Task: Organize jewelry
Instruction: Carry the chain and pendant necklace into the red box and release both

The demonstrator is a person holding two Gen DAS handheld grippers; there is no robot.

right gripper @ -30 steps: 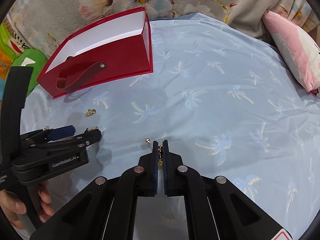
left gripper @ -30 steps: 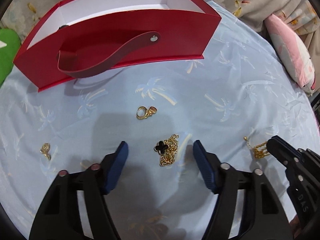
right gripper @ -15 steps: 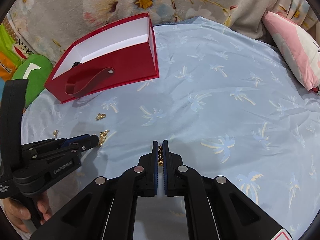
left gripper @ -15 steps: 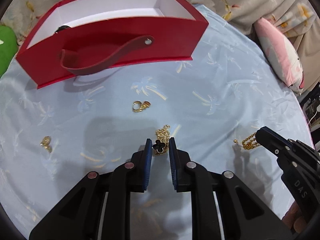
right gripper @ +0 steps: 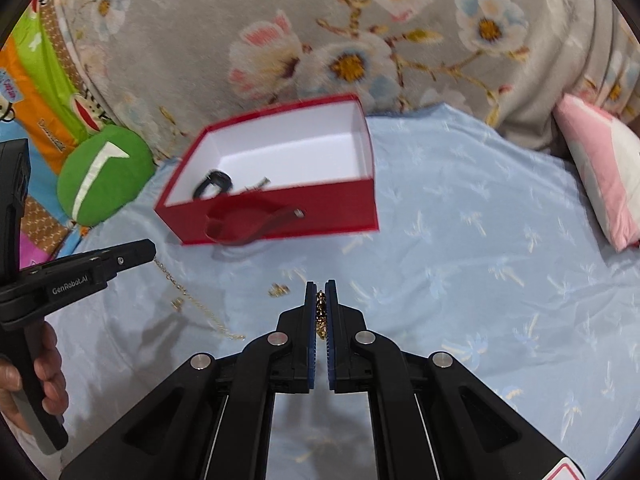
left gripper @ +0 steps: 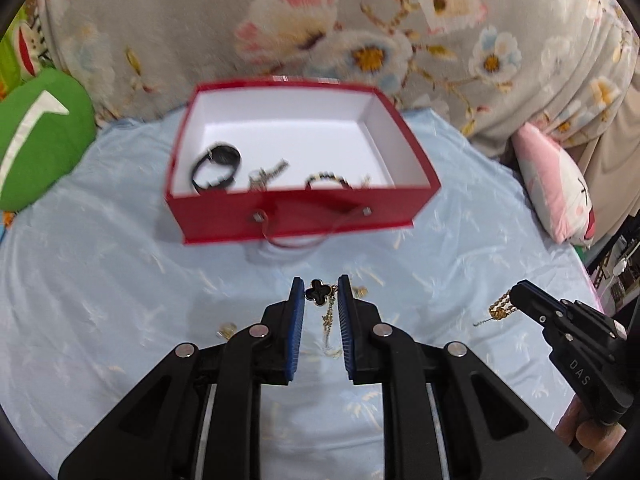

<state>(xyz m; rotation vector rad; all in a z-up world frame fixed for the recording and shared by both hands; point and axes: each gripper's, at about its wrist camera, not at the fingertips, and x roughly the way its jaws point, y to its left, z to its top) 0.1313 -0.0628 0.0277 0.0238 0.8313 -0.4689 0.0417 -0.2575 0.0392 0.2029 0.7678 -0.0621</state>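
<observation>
My left gripper (left gripper: 320, 294) is shut on a gold necklace with a black clover pendant (left gripper: 319, 291); its chain hangs down to the sheet (right gripper: 188, 294). My right gripper (right gripper: 320, 300) is shut on a gold chain bracelet (right gripper: 320, 312), which also shows in the left wrist view (left gripper: 500, 308). Both are lifted above the bed. The open red box (left gripper: 304, 220) with a white inside stands ahead and holds a black watch (left gripper: 216, 166), a silver piece (left gripper: 266, 174) and a dark beaded bracelet (left gripper: 328, 180).
Small gold pieces lie on the light blue sheet (right gripper: 279, 289) (left gripper: 228, 330). A green cushion (left gripper: 40, 136) sits at the left, a pink pillow (left gripper: 556, 192) at the right, and a floral blanket (left gripper: 360, 32) behind the box.
Both grippers have risen from the sheet with their jewelry, and the views now look down into the box. The left gripper closed on the clover necklace a second ago.
</observation>
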